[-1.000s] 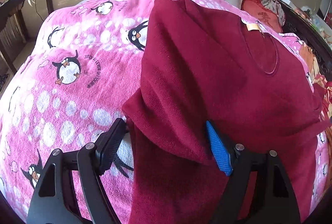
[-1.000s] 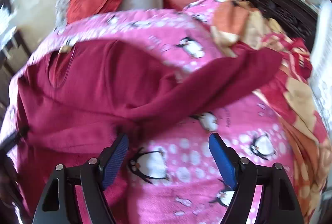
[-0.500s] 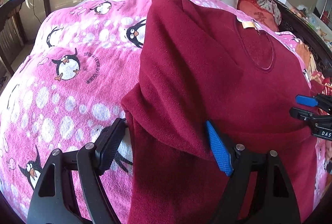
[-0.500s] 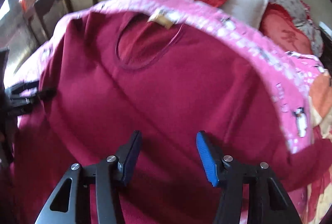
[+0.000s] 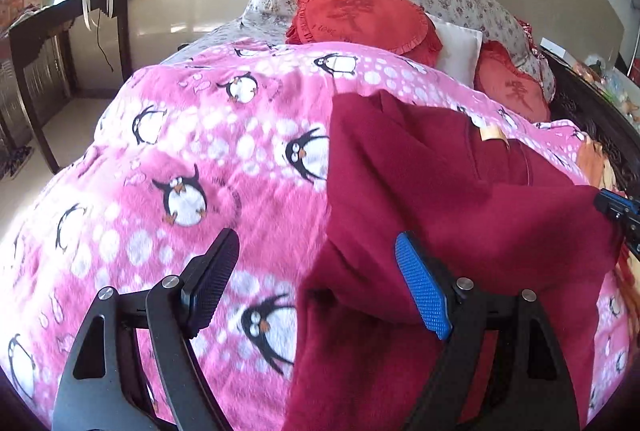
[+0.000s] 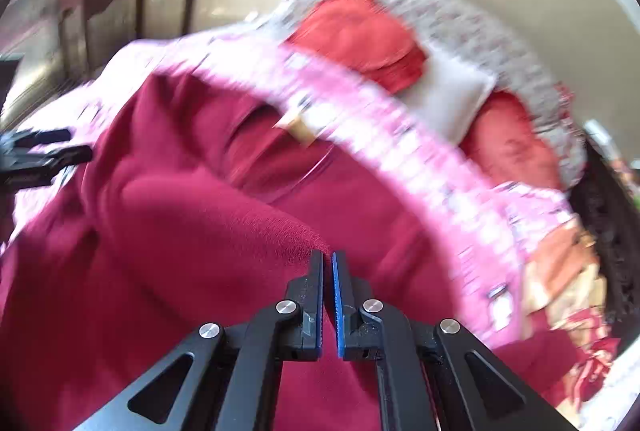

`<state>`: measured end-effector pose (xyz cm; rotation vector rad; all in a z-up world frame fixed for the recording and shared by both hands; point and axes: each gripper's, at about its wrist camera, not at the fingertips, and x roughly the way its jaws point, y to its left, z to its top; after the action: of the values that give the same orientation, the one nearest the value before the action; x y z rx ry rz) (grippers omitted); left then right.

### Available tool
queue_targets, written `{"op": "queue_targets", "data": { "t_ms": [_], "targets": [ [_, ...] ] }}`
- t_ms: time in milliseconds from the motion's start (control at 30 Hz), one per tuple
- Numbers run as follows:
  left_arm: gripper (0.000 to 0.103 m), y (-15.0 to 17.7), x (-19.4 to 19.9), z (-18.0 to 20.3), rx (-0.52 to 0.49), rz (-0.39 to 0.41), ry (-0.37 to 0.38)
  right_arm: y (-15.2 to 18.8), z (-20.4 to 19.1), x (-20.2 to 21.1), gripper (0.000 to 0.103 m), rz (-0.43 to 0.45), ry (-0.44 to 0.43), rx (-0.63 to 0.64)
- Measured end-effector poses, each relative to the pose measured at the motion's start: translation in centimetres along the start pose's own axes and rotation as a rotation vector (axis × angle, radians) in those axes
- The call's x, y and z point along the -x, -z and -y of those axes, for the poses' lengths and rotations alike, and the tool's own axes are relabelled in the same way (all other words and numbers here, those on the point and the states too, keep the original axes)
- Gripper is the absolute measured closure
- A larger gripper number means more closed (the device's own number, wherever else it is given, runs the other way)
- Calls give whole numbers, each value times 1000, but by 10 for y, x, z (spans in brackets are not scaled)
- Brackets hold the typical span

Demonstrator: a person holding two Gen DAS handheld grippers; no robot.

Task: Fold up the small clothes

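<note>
Jaws of right gripper [image 6: 327, 263] pinched on maroon sweater [image 6: 180, 231], pink blanket [image 5: 180, 151] beneath

Bright daylight, fisheye edges, right view motion-blurred

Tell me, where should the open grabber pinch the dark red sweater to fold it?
Probably the folded side edge of the maroon sweater lying between the left gripper fingers. Come down from above: that edge forms a thick raised ridge on the penguin blanket, with free blanket beside it for the outer finger.
</note>
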<state>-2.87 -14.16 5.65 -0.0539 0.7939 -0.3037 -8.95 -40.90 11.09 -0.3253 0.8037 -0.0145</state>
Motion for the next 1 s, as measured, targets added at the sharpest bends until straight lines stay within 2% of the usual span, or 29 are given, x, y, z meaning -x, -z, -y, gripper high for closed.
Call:
{"op": "queue_targets", "data": {
  "t_ms": [100,200,267,300,333,400,500,667,733,800,900,967,1000],
  "targets": [
    [22,-10,-10,5,-13,-19,-20,-4,20,-24,99,-23,31,-102],
    [22,-17,-20,11,-35,-39,-39,7,32,-51,96,-124,12,-186],
    [22,-19,-29,13,-58,-64,-58,11,42,-39,83,-84,-26,-258],
    [22,-19,-33,12,-65,-78,-73,14,47,-28,71,-67,-25,-288],
    [22,-18,-36,9,-60,-94,-91,16,49,-19,67,-53,-26,-312],
    [22,-16,-34,-3,-8,-98,-73,15,44,-9,67,-18,-117,-328],
    [22,-8,-20,-19,37,-128,-12,-5,12,0,67,24,-279,-268],
    [22,23,6,-25,-22,-166,28,-62,-59,-15,67,110,-385,-80],
    [22,31,1,-23,-47,-199,10,-89,-88,-28,66,121,-439,-21],
    [22,32,-3,-23,-49,-190,-21,-115,-114,-51,66,86,-476,35],
    [22,24,-14,-28,-8,-174,-17,-139,-142,-86,66,16,-477,98],
    [22,18,-21,-32,5,-166,-18,-146,-156,-102,85,-17,-492,119],
    [22,15,-23,-34,7,-161,-18,-149,-161,-106,99,-26,-497,127]
  ]
}}
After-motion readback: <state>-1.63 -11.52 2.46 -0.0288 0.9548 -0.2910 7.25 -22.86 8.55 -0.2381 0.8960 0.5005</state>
